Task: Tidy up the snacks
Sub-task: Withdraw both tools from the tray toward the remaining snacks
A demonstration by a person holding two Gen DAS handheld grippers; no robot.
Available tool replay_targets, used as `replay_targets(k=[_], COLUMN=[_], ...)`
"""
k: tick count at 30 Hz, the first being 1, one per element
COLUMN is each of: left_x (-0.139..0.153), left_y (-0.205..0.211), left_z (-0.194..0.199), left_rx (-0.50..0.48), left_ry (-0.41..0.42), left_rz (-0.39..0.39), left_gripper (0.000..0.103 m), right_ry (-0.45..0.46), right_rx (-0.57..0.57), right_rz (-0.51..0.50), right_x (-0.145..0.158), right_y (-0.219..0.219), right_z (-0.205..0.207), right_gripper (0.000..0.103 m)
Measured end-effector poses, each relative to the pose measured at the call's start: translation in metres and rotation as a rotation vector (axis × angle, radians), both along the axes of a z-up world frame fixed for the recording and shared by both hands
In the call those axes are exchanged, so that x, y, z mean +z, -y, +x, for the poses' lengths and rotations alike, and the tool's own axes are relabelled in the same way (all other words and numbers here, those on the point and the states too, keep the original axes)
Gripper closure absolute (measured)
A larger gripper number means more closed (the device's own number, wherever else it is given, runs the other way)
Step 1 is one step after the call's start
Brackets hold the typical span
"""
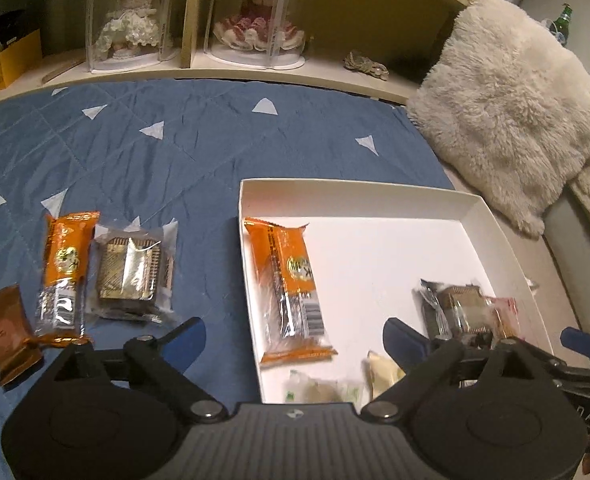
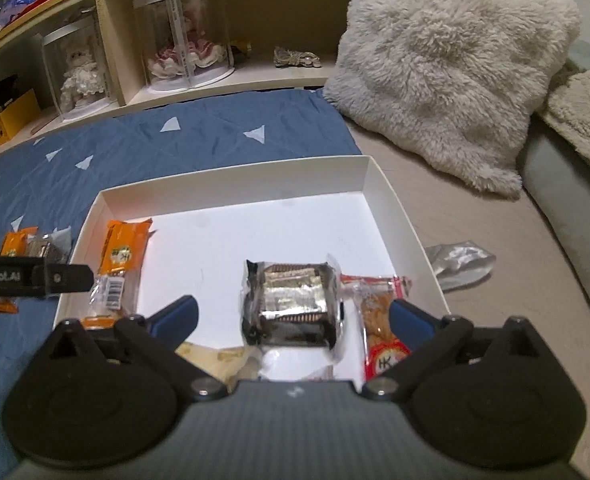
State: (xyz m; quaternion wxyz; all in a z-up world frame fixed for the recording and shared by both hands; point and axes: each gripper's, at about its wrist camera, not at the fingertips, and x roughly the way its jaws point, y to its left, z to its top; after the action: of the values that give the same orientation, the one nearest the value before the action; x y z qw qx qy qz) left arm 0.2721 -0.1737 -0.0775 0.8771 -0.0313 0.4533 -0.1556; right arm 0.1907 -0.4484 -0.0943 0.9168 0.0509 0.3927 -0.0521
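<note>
Colours on the bed

White box [image 2: 395,216]; blue quilt [image 1: 175,140] with pale triangles; orange snack packet [image 1: 291,280]; red-and-clear packet [image 2: 379,320]; cream fluffy pillow [image 2: 447,68].

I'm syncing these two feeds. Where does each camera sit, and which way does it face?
Left wrist: on the left gripper, open, looking across the blue quilt at the white box.
Right wrist: on the right gripper, open above that box, facing the shelf.
Shared: box, orange snack, pillow.
</note>
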Motion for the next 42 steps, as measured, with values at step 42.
replay_targets(k=[42], left_x=[0.037], left_y=[-0.151], left_z=[-0.074], left_rx=[0.063], left_ry=[0.068], left_rz=[0.071], left_gripper=[0.0], right_ry=[0.044], right_rx=[0.068], right_rz=[-0.038], right_x=[0.023], right_y=[-0.094], right_z=[-0.055], right_gripper=[0.001])
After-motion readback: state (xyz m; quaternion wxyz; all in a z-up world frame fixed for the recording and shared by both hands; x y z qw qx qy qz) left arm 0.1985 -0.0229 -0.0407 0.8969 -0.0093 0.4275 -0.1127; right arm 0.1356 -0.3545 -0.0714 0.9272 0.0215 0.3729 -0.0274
